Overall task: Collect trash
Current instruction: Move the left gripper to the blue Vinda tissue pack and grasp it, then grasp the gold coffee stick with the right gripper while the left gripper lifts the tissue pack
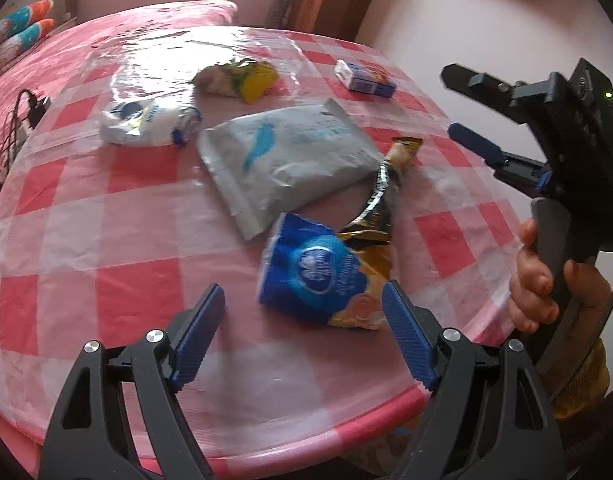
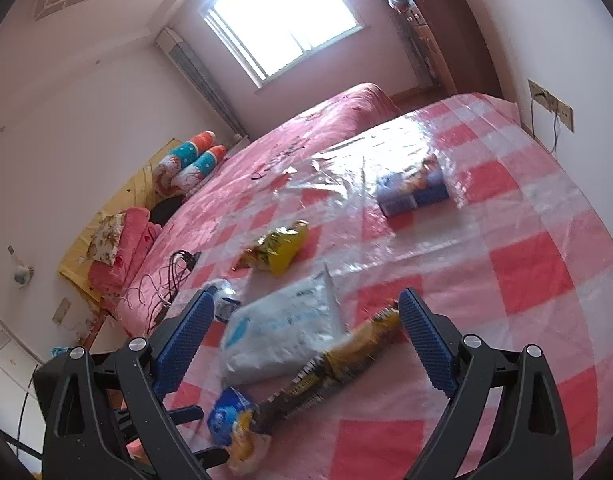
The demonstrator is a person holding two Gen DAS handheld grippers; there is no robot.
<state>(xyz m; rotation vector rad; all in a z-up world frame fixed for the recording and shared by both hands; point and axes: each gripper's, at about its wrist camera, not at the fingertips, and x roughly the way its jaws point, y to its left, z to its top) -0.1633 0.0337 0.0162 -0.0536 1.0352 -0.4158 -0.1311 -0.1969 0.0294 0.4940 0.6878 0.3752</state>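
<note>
My left claw (image 1: 302, 332) stands wide with nothing between its blue pads, hanging over the near edge of the counter (image 1: 118, 184), which wears a pink-and-white checked cloth under clear plastic. Just beyond it lies a crumpled blue wrapper (image 1: 306, 268), resting on a black-and-gold snack bag (image 1: 380, 200). My right claw (image 2: 304, 344) is wide too and holds nothing; seen from the left wrist it hovers off the counter's right side. Behind the blue wrapper lies a flat pale grey pouch (image 1: 282, 160), partly covering the gold bag. Farther off sit a white-and-blue wrapper (image 1: 142, 122), a yellow wrapper (image 1: 242, 78) and a small blue-and-white box (image 1: 364, 78). A pink bed (image 2: 306, 128) lies beyond.
</note>
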